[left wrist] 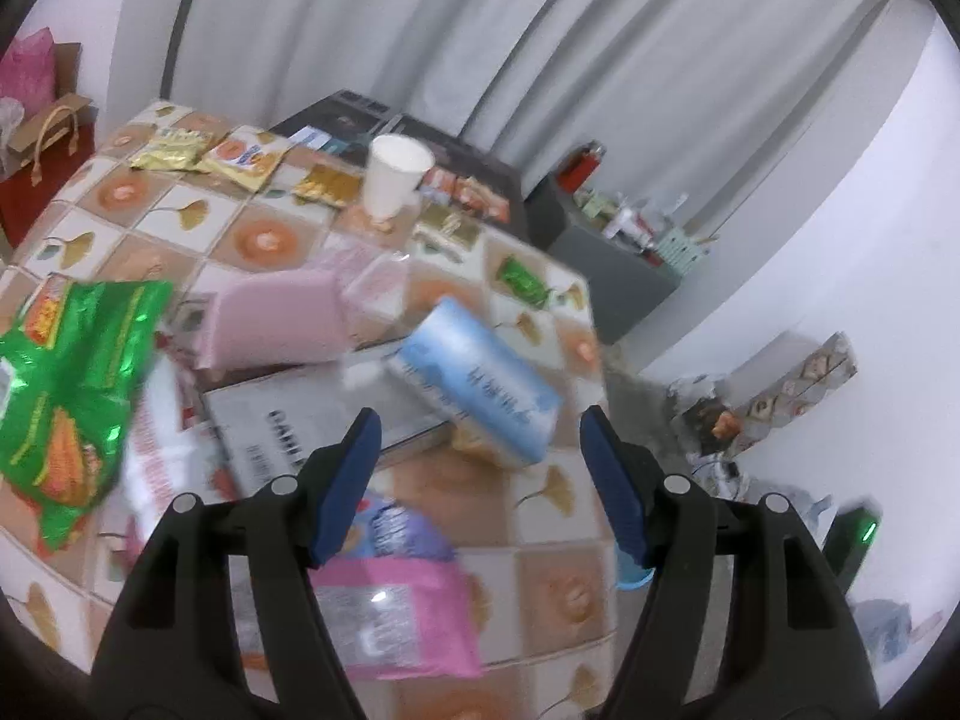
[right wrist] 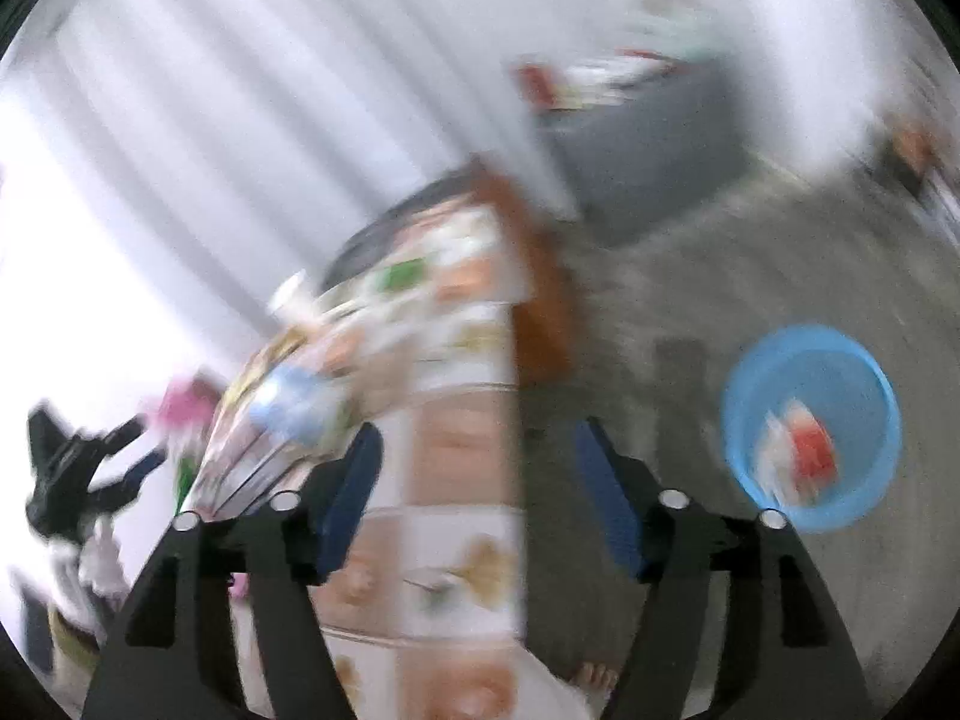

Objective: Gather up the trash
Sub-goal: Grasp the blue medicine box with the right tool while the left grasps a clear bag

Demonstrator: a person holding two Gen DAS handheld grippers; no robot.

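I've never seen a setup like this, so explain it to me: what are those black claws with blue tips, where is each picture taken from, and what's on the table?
A person holds a two-finger gripper in each hand, with a fisheye camera on each looking along its fingers. One picture comes from the left gripper, the other, badly blurred, from the right gripper. Both stand open and hold nothing. On the tiled table lie a green snack bag, a pink pack, a blue tissue pack, a white paper cup and small wrappers. On the floor sits a blue basin already holding some trash.
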